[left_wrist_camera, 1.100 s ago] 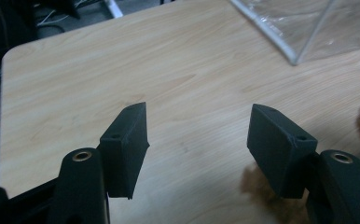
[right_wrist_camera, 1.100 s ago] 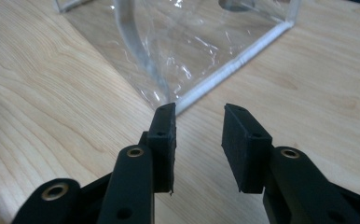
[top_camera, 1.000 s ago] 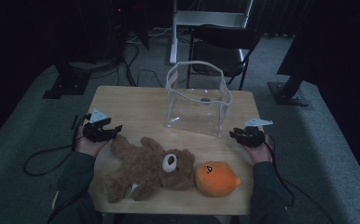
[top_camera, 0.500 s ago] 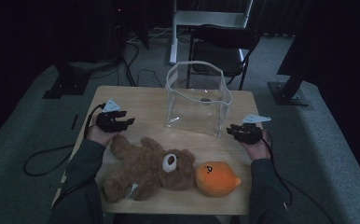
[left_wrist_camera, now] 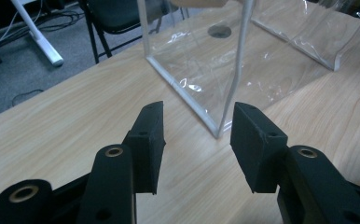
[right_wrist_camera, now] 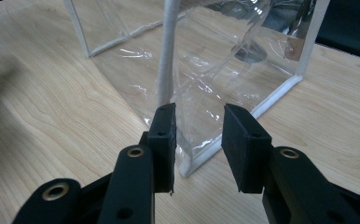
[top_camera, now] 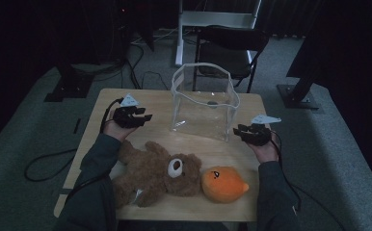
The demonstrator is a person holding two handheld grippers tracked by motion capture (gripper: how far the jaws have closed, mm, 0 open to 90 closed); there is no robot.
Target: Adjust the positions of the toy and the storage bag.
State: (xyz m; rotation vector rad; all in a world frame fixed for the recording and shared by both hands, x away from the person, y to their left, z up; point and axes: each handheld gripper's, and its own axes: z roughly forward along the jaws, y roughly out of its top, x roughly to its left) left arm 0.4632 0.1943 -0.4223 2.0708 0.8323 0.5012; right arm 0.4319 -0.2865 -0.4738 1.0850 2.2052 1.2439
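Bag [top_camera: 204, 103]: clear glossy plastic film, creased, catching glare, with white matt piping along its edges. Table [top_camera: 102, 103]: pale wood, smooth, visible grain, satin finish. Left gripper [left_wrist_camera: 197, 135] and right gripper [right_wrist_camera: 198, 135]: matt black plastic, faintly grainy, brass-coloured metal eyelets. Bear [top_camera: 150, 173]: shaggy brown plush. Orange toy [top_camera: 222, 183]: short, smooth plush.

free: bare table [top_camera: 140, 103] left of clear bag [top_camera: 204, 103] | blocked: teddy bear [top_camera: 152, 173], orange plush [top_camera: 222, 184] in front
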